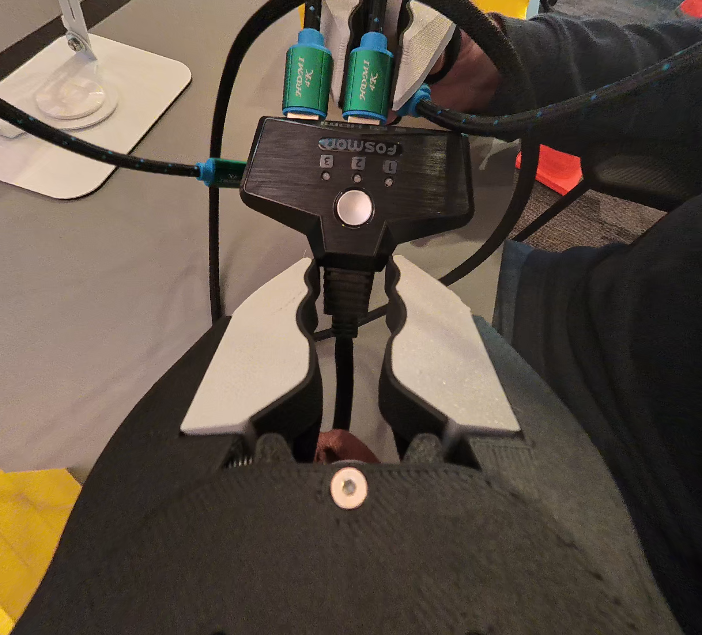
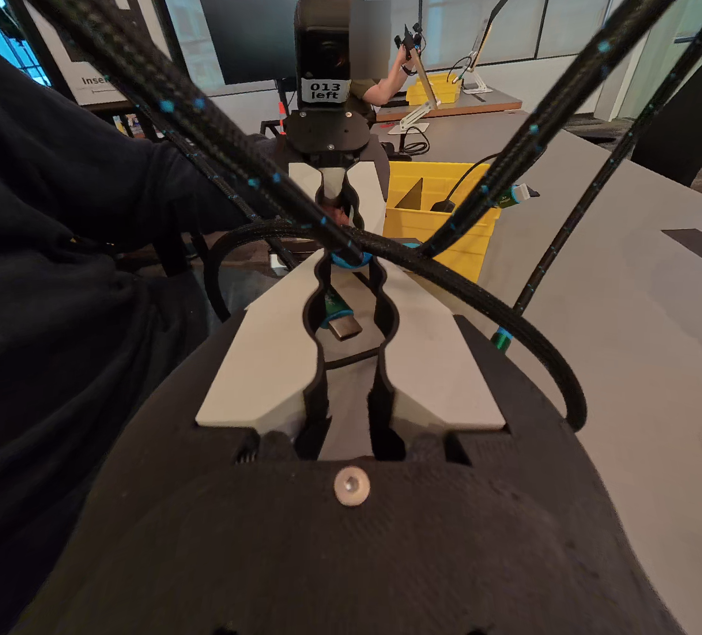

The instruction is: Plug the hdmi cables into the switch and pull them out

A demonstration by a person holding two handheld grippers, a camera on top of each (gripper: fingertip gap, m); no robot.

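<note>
Left gripper point(image 1: 351, 275) clenched on the stem of the black switch point(image 1: 357, 176), just where its pigtail lead leaves; judged purpose: hold the body off the grey table point(image 1: 95, 313) and steady against insertion or pull force. Two green plugs sit at the switch's far edge, at 11 and 12 o'clock: left plug point(image 1: 307, 79) and middle plug point(image 1: 367, 85), metal tips at the ports, seating depth not discernible. Right gripper point(image 1: 374, 20) straddles the middle plug's braided cable behind its blue collar. In its own view, the right gripper point(image 2: 349, 263) has that cable between the tips, which look near-closed; firm clamp or loose guide: cannot tell. A loose plug point(image 2: 338, 316) lies below between its fingers. Yellow bin point(image 2: 437, 199) at 1 o'clock holds a dark wedge and a black adapter on a thin lead.
</note>
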